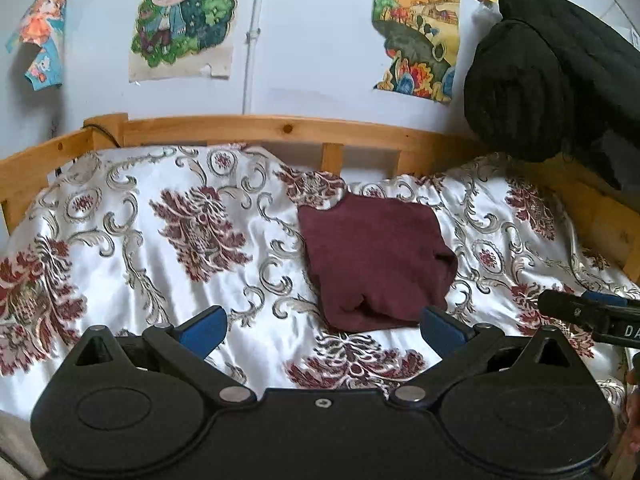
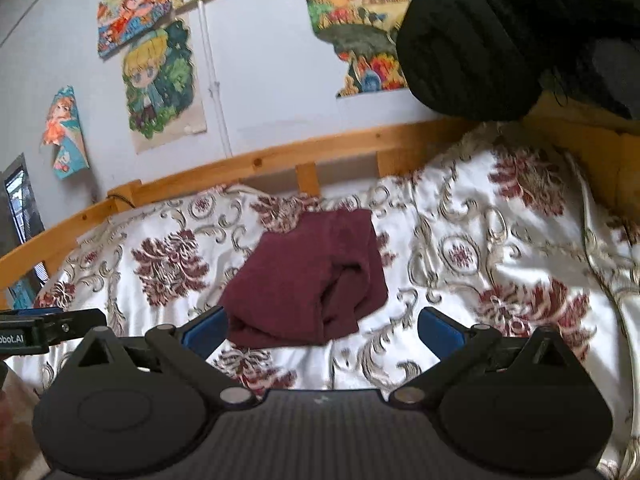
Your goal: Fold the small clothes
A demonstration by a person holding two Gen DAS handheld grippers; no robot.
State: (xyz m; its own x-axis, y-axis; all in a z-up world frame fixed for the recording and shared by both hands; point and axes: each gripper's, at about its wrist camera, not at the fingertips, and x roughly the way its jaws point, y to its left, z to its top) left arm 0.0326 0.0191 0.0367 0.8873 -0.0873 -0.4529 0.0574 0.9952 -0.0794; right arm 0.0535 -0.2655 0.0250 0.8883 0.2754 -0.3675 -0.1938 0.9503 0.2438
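A small maroon garment lies folded into a compact shape on the white floral bedspread; it also shows in the right wrist view. My left gripper is open and empty, held just short of the garment's near edge. My right gripper is open and empty, its left blue pad close to the garment's near left corner. The right gripper's tip shows at the right edge of the left wrist view. The left gripper's body shows at the left edge of the right wrist view.
A wooden bed rail runs along the far side of the bed against a white wall with cartoon posters. A rolled black blanket sits on the rail corner at the right. The wooden side rail bounds the bed at the right.
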